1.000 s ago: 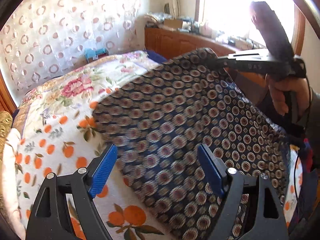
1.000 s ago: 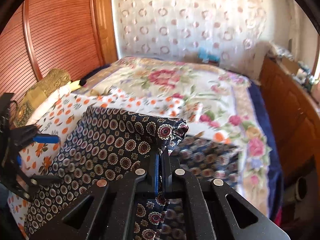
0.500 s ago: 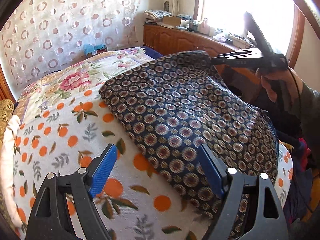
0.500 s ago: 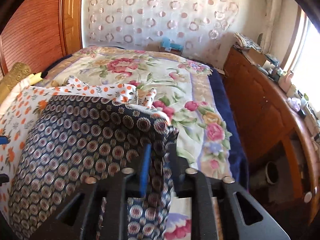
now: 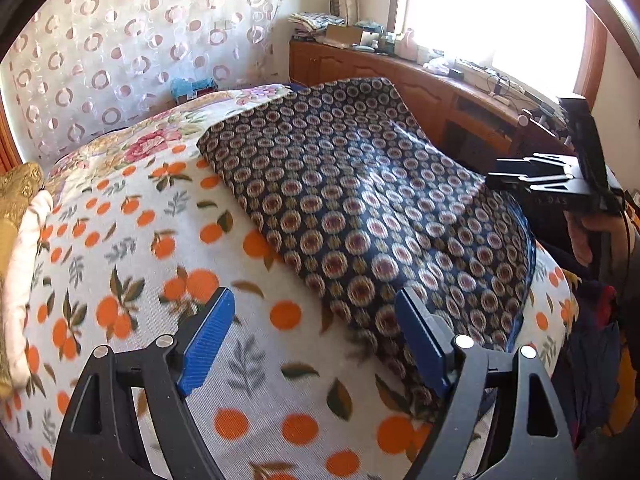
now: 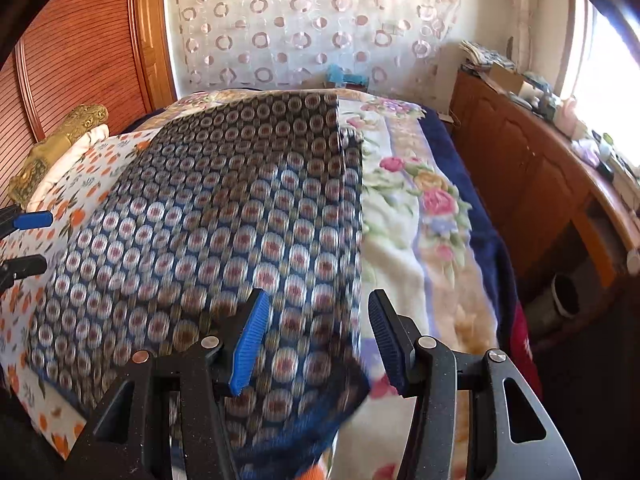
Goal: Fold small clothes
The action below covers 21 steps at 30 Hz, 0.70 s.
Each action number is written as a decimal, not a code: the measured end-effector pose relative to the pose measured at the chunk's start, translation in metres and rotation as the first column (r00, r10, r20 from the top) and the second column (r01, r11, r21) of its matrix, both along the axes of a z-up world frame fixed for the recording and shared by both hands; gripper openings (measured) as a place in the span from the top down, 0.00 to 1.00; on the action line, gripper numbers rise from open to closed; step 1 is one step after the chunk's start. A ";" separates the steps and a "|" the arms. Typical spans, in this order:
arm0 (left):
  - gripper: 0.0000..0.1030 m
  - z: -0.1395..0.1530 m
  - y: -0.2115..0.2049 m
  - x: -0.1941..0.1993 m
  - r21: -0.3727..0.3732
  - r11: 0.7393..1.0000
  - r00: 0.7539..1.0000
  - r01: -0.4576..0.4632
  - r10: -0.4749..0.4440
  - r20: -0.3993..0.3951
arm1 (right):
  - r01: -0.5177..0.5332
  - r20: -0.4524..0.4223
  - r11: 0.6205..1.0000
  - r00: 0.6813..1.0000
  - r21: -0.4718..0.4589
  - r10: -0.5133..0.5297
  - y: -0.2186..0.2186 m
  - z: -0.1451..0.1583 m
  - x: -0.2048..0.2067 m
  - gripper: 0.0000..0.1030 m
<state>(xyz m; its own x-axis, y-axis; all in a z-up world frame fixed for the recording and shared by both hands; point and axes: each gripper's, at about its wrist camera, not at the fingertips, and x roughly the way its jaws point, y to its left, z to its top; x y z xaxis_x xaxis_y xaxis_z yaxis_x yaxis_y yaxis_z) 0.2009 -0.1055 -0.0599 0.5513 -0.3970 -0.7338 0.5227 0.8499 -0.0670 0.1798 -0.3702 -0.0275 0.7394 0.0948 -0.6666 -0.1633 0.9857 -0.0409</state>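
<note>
A dark navy garment (image 5: 352,208) printed with round medallions lies spread on an orange-fruit print cloth (image 5: 140,248) on the bed. My left gripper (image 5: 310,304) hovers open over that cloth at the garment's near edge, holding nothing. My right gripper (image 6: 318,300) is at the garment's (image 6: 240,208) near right corner. Its jaws are opening, and the blurred fabric lies below and between them without being pressed. In the left wrist view the right gripper (image 5: 496,178) sits just off the garment's right side, with a hand behind it. The left gripper (image 6: 30,242) shows at the far left of the right wrist view.
A floral blanket (image 6: 420,208) covers the bed to the right of the garment. A wooden cabinet (image 6: 520,168) with clutter on top runs along the window side. A gold cushion (image 6: 60,136) lies at the left, and a patterned curtain (image 5: 120,40) hangs behind the bed.
My right gripper let go of the garment's corner and its jaws spread. The lifted garment dropped flat onto the bed. Both grippers shifted, and the left stayed open.
</note>
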 end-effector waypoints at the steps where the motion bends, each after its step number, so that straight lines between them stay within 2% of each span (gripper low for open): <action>1: 0.19 -0.001 0.000 -0.003 0.004 1.000 1.000 -0.002 0.002 0.001 | 0.004 0.008 1.000 1.000 0.007 -0.004 0.001 -0.001 -0.004 0.48; 10: 0.19 -0.012 -0.003 -0.019 -0.002 1.000 1.000 -0.020 0.020 -0.018 | 0.023 0.042 0.997 0.999 0.067 -0.026 0.018 -0.014 -0.028 0.48; 15: 0.19 -0.017 -0.010 -0.025 0.020 1.000 1.000 -0.008 0.008 -0.023 | 0.050 0.037 0.996 0.998 0.080 -0.053 0.004 -0.016 -0.041 0.48; 21: 0.19 -0.020 -0.011 -0.032 -0.011 1.000 0.999 0.003 -0.003 -0.038 | 0.089 0.009 0.994 0.996 0.071 -0.089 -0.008 -0.019 -0.034 0.47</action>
<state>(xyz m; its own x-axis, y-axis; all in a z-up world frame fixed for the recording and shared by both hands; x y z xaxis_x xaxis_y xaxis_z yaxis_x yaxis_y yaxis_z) 0.1688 -0.1168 -0.0798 0.5218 -0.4070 -0.7497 0.5224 0.8472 -0.0963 0.1461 -0.3786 -0.0466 0.7548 0.0750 -0.6516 -0.0747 0.9968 0.0282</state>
